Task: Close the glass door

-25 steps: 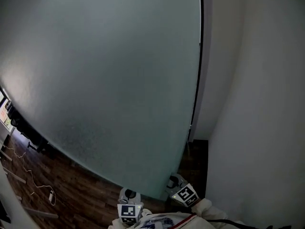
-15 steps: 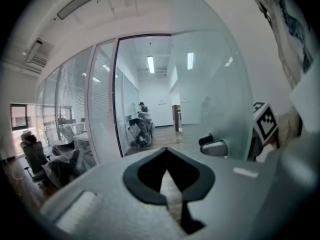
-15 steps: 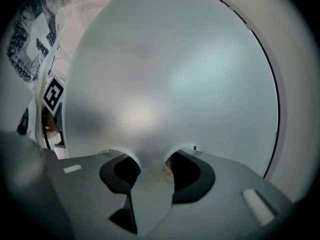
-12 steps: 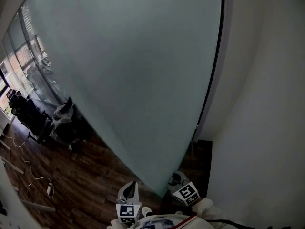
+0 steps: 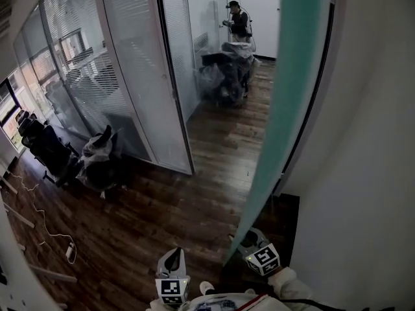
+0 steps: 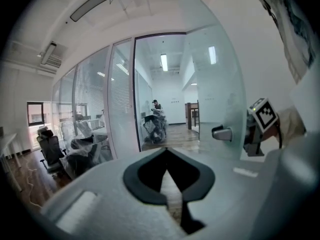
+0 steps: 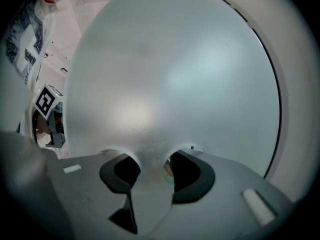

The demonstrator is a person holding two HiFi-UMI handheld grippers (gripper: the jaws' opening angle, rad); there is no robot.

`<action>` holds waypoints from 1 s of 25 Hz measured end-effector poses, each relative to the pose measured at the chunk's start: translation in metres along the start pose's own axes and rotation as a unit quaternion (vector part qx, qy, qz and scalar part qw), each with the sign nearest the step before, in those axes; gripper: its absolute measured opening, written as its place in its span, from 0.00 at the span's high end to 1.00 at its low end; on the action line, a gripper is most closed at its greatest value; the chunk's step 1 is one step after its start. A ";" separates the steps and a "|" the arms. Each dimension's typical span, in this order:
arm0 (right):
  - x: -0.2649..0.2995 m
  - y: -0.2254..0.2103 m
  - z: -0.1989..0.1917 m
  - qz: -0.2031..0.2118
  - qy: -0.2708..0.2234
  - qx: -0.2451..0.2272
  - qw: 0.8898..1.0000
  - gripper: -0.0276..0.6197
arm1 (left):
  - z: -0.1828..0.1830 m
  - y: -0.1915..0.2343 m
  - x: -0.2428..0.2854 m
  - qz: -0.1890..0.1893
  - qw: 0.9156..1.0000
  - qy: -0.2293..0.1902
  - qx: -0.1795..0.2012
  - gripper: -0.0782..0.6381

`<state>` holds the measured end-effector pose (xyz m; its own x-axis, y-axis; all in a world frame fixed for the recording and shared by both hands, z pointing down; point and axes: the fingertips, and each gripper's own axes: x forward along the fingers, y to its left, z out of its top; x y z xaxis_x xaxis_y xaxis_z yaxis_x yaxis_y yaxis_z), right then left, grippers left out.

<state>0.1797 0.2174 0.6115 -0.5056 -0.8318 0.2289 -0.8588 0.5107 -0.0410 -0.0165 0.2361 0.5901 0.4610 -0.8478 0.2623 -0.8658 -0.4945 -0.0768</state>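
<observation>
The glass door (image 5: 285, 109), standing open directly ahead of the right gripper (image 7: 152, 171), should swing heavy, stiff, slick and breakable, so that gripper's clamp on what looks like its handle (image 6: 222, 133) suits, while the left gripper (image 6: 166, 154), left of it, is shut, empty.

Open wooden floor (image 5: 168, 206) fills the middle and lower left of the head view, free up to a glass partition (image 5: 130, 76) with blinds across the upper left. The glass door (image 5: 285, 109), seen edge-on, slants from upper right to bottom centre, with a white wall (image 5: 369, 173) close on its right and only a narrow dark gap between. Plastic-wrapped chairs (image 5: 97, 157) stand at the left, and wrapped furniture (image 5: 227, 70) and a person (image 5: 238, 19) at top centre.
</observation>
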 end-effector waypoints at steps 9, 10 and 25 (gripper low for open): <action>0.029 -0.001 0.009 -0.027 -0.002 0.012 1.000 0.70 | -0.017 0.060 -0.028 0.038 0.999 -0.005 -0.012 0.89; 0.034 -0.002 0.011 -0.030 -0.004 0.012 0.999 0.70 | -0.020 0.068 -0.030 0.043 0.999 -0.005 -0.014 0.89; 0.091 -0.007 0.026 -0.049 -0.015 0.016 0.999 0.70 | -0.022 0.127 -0.038 0.100 0.994 -0.007 -0.038 0.89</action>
<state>0.1374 0.1320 0.6074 -0.4201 -0.8841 0.2048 -0.9065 0.4190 -0.0508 -0.1483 0.2095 0.5917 0.2800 -0.9305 0.2362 -0.9525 -0.2999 -0.0522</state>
